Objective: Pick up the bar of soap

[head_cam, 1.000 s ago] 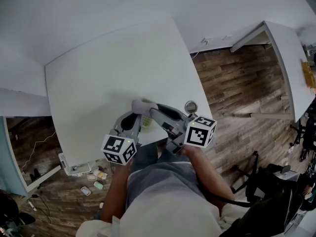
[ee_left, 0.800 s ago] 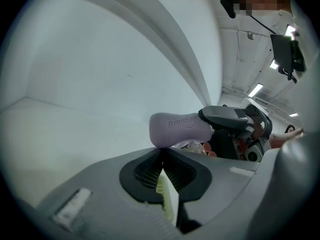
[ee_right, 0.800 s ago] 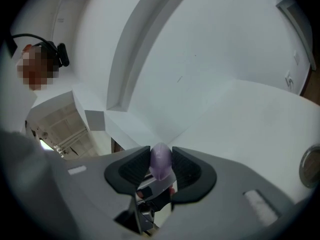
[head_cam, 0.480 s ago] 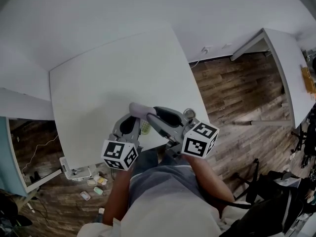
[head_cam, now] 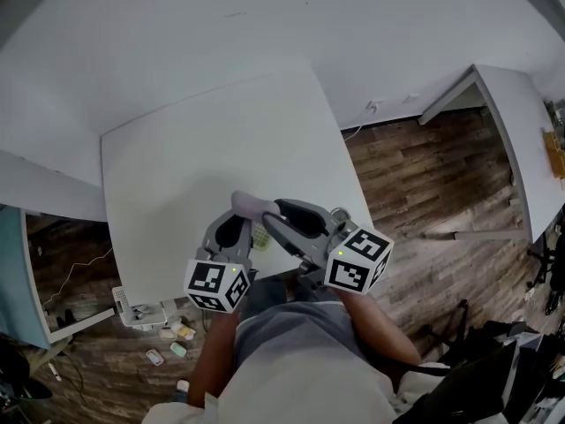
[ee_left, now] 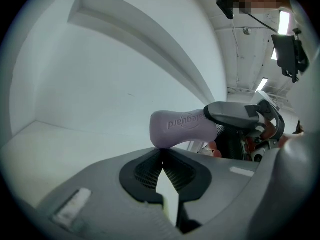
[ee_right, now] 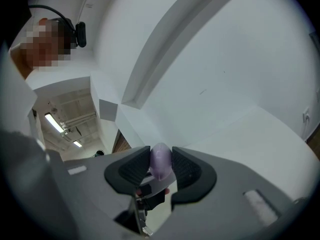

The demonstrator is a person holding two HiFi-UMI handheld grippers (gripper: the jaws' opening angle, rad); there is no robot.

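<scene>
So the bar of soap [head_cam: 252,204] is clamped in my right gripper [head_cam: 269,210]. Its jaws sit fairly wide, with a pad pressed on each broad face of the bar. In the right gripper view the lavender bar [ee_right: 161,161] shows end-on between the pads, so its long axis runs straight out along the jaws. In the head view that means it pokes past the tips toward 10 o'clock.

My left gripper [head_cam: 231,230] is closed tight on nothing. In its own view the tips [ee_left: 162,156] meet with no gap. The soap [ee_left: 182,128] hangs just above them at 12 o'clock, lying crosswise from 9 to 3, and the right gripper's jaw covers the 3 o'clock end. I can't tell whether the bar brushes the left tips or just clears them.

The whole bundle sits over the near edge of the white table [head_cam: 194,148], around 6 o'clock on it. To me the bar looks lifted clear of the surface (no view shows the underside, so that's a guess). Anything next hangs on the right side, since the grip covers only the rear end of the bar.
</scene>
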